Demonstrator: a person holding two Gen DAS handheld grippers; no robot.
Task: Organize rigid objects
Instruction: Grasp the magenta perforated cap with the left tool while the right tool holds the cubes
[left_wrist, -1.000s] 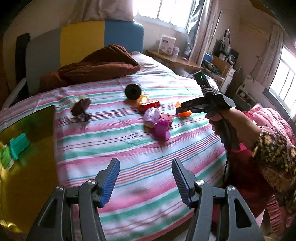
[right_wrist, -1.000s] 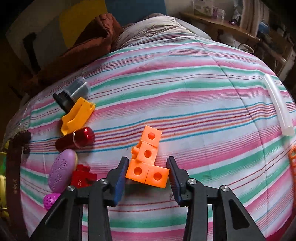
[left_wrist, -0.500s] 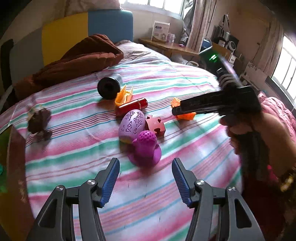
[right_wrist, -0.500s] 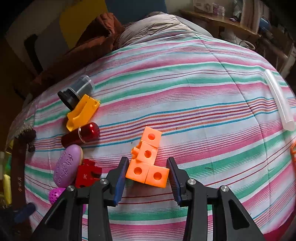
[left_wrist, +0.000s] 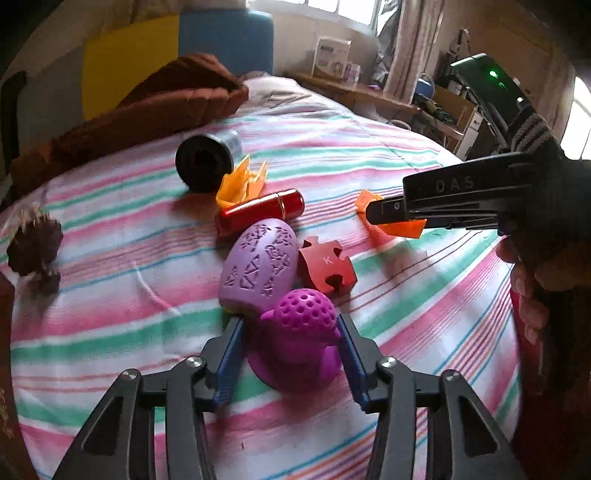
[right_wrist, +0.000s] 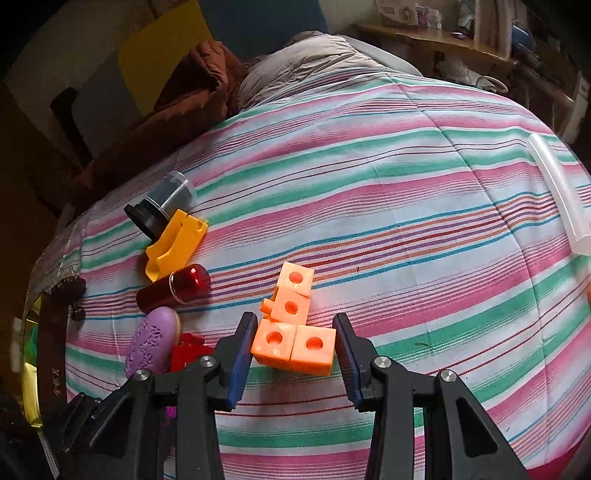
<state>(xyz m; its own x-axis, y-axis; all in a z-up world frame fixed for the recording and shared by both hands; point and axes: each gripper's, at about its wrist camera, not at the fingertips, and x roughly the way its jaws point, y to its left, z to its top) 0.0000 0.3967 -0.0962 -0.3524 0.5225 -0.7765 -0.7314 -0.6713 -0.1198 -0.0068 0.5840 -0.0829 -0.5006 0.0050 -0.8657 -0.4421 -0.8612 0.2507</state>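
Note:
On the striped bedspread (left_wrist: 110, 332) a magenta perforated toy (left_wrist: 299, 354) stands between the fingers of my left gripper (left_wrist: 289, 320). Its jaws are closing, and a thin gap still shows at the left pad. Just beyond lie a purple egg (left_wrist: 258, 266), a red puzzle piece (left_wrist: 327, 267) and a red cylinder (left_wrist: 262, 212). My right gripper (right_wrist: 295, 317) is shut on an orange cube cluster (right_wrist: 295, 345), pads against its two lower cubes. In the left wrist view that gripper (left_wrist: 373, 214) comes in from the right with the orange cluster (left_wrist: 402, 227) at its tip.
A yellow piece (right_wrist: 177, 240) and a black-capped clear jar (right_wrist: 159, 206) lie at the back left. A brown brush (left_wrist: 35, 247) sits far left and a translucent tube (right_wrist: 557, 192) far right. A brown blanket (left_wrist: 147, 103) lies behind, and a person's hand (left_wrist: 532, 288) holds the right gripper.
My left gripper has come forward and down over the toy cluster, and its jaws have narrowed around the magenta toy. The right gripper and its orange cubes have stayed put.

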